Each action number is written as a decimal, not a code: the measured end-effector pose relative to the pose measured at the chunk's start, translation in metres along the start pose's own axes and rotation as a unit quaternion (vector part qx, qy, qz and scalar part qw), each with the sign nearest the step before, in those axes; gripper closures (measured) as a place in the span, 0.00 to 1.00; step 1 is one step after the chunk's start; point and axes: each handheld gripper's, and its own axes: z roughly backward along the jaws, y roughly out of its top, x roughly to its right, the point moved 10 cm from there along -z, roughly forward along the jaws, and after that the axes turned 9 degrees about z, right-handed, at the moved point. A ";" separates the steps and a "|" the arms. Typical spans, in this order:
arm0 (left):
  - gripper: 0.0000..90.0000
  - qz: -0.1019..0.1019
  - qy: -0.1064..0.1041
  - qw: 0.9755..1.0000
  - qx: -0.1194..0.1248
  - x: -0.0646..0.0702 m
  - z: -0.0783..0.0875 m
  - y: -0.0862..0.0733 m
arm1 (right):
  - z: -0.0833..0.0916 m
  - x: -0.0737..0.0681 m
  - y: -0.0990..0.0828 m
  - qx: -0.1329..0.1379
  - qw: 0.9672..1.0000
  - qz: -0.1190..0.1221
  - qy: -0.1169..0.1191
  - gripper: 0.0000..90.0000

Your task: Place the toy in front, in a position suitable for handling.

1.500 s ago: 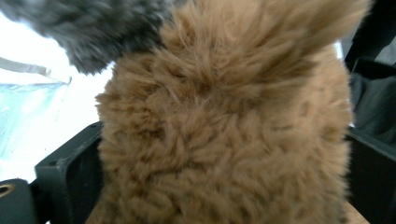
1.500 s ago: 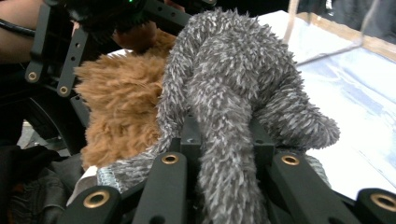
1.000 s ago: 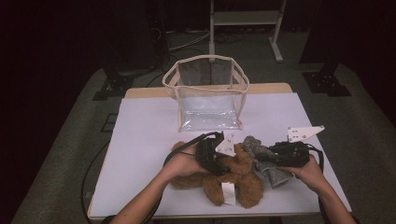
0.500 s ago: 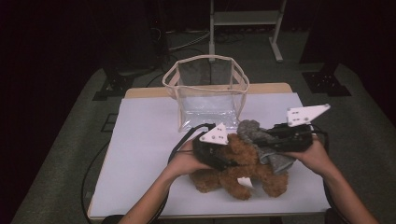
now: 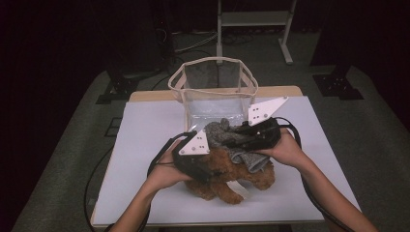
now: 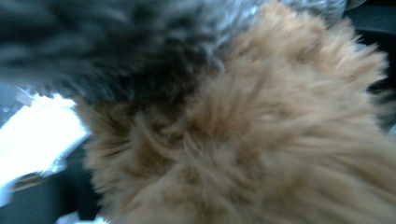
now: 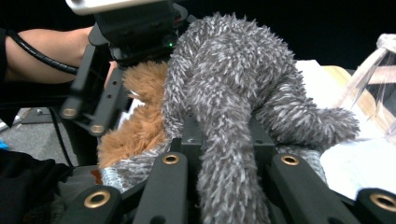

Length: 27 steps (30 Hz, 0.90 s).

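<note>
between the two claws, near the table's front edge: brown plush dog (image 5: 227,171), lying on white table cover (image 5: 145,145), with grey knit garment (image 5: 223,131) draped over its back.

right claw (image 5: 244,140): jaws closed tight on a fold of the grey knit garment, seen in the right gripper view (image 7: 233,121) as a fuzzy strand pinched between the black jaws.

left claw (image 5: 203,169): pressed into the brown plush dog (image 6: 261,140); jaws have just been opening, fur lies between them, whether the pads press it cannot be told.

beyond both claws: clear bag (image 5: 212,92), upright, mouth open, apart from the toy.

handling note: likely step is drawing the garment along the toy. steady the body with the left claw, pull the knit gently and evenly, avoid dragging the toy toward the bag.
</note>
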 end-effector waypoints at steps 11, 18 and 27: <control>0.48 0.019 -0.020 0.999 0.018 -0.002 0.000 0.003 | 0.028 -0.006 -0.017 0.020 0.999 -0.019 -0.020 0.82; 0.48 0.023 -0.021 0.999 0.016 -0.003 -0.002 0.005 | 0.051 -0.016 -0.057 0.026 0.997 -0.062 -0.024 0.82; 0.49 -0.009 -0.043 0.999 0.005 0.010 -0.003 0.007 | 0.052 0.002 -0.054 0.016 0.997 -0.057 -0.054 0.82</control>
